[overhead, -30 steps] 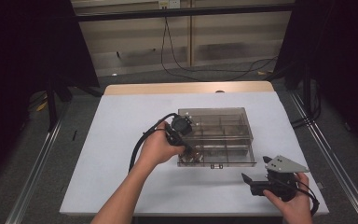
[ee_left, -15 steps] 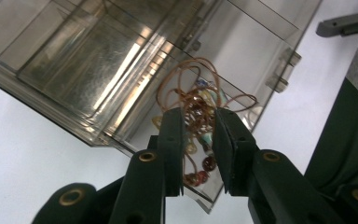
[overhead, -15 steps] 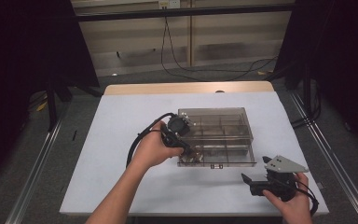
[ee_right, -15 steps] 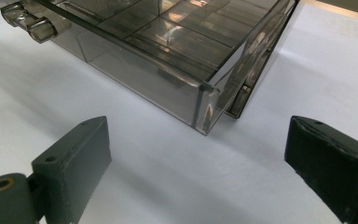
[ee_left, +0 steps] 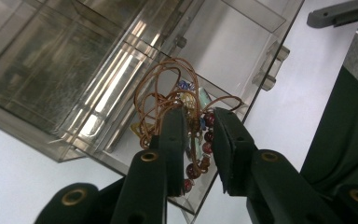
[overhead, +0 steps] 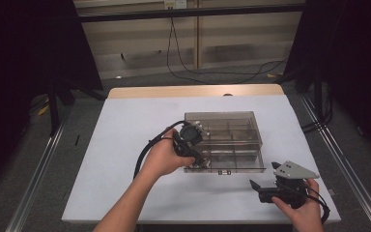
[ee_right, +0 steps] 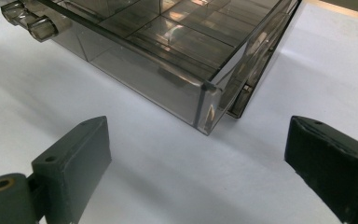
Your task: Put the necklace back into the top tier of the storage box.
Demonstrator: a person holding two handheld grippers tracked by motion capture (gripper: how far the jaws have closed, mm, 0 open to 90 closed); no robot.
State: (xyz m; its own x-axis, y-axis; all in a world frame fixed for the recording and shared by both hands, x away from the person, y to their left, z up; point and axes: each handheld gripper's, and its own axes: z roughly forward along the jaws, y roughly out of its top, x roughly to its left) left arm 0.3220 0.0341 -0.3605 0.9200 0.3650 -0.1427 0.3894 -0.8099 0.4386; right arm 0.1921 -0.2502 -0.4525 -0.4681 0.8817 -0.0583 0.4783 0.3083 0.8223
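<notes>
The left gripper (ee_left: 196, 140) has just been opening, its jaws slightly parted around a beaded brown-cord necklace (ee_left: 186, 107) in the smoky clear plastic organiser box (overhead: 232, 126) corner compartment. Release seems underway; next, withdraw without snagging. The right gripper (ee_right: 196, 154) rests spread wide.

We see a white worktop (overhead: 125, 145) with a pale wooden edge (overhead: 193, 91) along its far side. Around it runs grey carpeted floor (overhead: 24, 159), with metal rails (overhead: 34, 179) on both sides. Beyond the worktop stands a pale panelled wall (overhead: 140, 43), crossed near its top by a dark horizontal bar (overhead: 188, 10). Black cables (overhead: 212, 72) trail down it and across the floor. Black curtains (overhead: 24, 63) darken both sides of the room.
</notes>
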